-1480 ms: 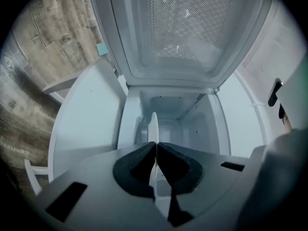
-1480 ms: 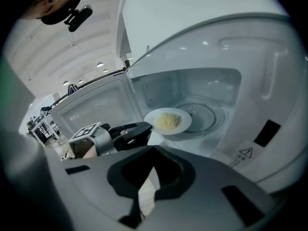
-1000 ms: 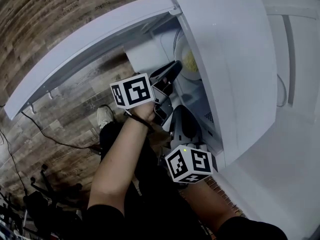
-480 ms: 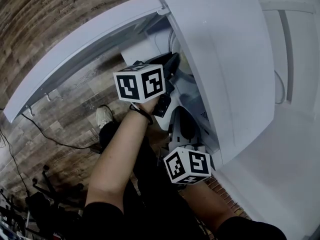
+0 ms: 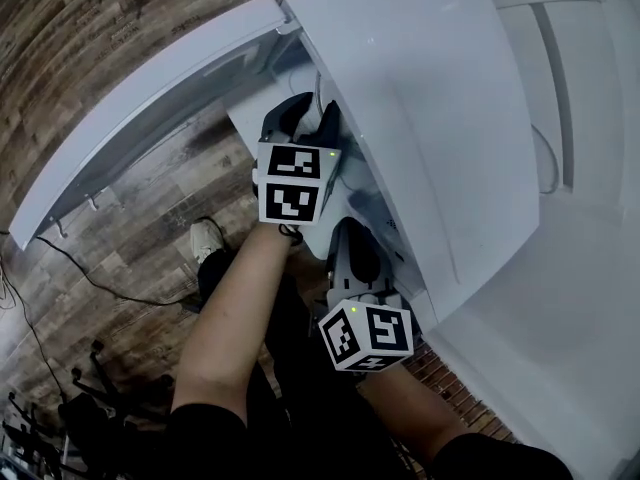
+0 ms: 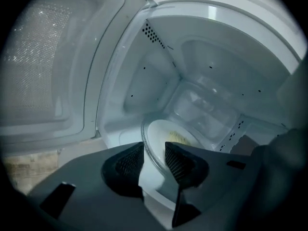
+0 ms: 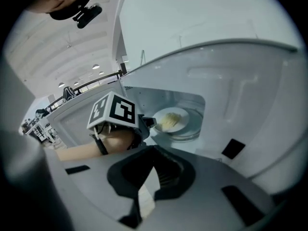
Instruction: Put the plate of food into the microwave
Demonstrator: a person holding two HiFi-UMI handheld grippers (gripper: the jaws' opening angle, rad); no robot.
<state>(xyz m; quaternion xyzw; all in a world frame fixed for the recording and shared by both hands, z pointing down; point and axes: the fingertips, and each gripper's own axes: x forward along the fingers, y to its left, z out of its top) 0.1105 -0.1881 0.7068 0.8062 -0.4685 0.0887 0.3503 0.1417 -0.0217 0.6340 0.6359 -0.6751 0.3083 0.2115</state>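
Left claw [image 5: 305,118]: reaches into the cavity of the white box-shaped microwave [image 5: 430,118]. Its jaws are opening. In the left gripper view, the near rim of the white round plate [image 6: 163,134] passes between the two ribbed black pads [image 6: 129,161], and the pads stand clear of the rim on both sides, so the left claw [image 6: 154,150] is released.

Plate: lies flat inside the microwave on the clear glass turntable [image 7: 192,128]. It carries a small heap of pale yellow food [image 6: 179,137] near its centre. In the right gripper view the plate [image 7: 177,115] shows just beyond the left claw [image 7: 147,121], whose black-and-white marker cube [image 7: 113,110] sits above the person's hand.

Right claw [image 5: 352,253]: held low in front of the microwave opening, nearer the person than the left claw. In its own view the right claw [image 7: 154,170] is clenched (tips together, only a narrow pale wedge behind them), and nothing is held between its jaws.

Microwave door [image 5: 150,88]: white, swung fully open to the left. Its mesh-pattern inner window [image 6: 43,66] faces the cavity.

Surroundings: the brown wood-plank floor [image 5: 100,18] lies below, with a pale shoe [image 5: 208,236] on it beside the person's left forearm.
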